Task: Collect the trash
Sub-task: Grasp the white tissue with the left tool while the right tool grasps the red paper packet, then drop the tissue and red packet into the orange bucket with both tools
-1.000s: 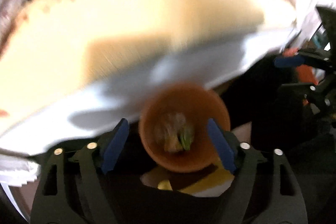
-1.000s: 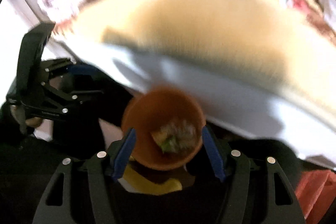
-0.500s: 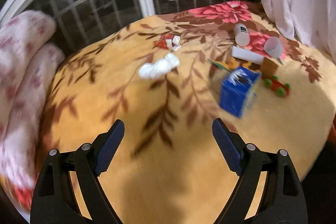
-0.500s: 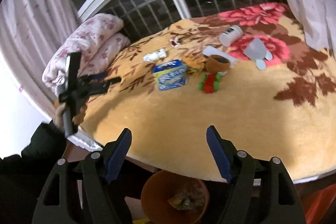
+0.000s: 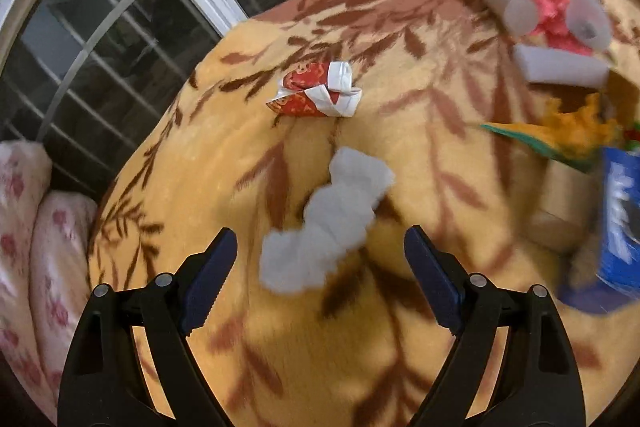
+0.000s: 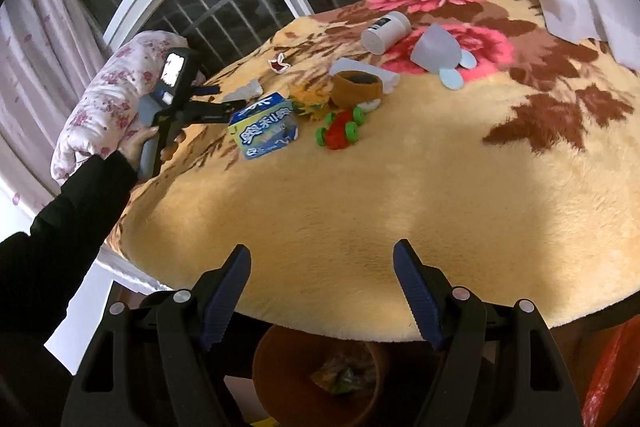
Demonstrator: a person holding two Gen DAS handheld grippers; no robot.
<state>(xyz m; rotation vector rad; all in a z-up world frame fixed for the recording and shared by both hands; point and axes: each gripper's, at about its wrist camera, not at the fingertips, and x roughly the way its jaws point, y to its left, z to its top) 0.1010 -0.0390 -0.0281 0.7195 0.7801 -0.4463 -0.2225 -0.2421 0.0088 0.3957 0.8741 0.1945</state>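
The left tool [image 5: 320,259] points steeply downward, and its two blue-padded fingers [image 5: 210,275] stand wide apart with nothing pressed between them; its jaws have just been opening. In the right wrist view, the person's left hand [image 6: 146,143] grips the handle of this tool, and the arm in a black sleeve [image 6: 60,223] is stretched forward from the lower left. The right tool [image 6: 322,291] also tilts downward, its jaws have just been opening too, and it holds nothing.
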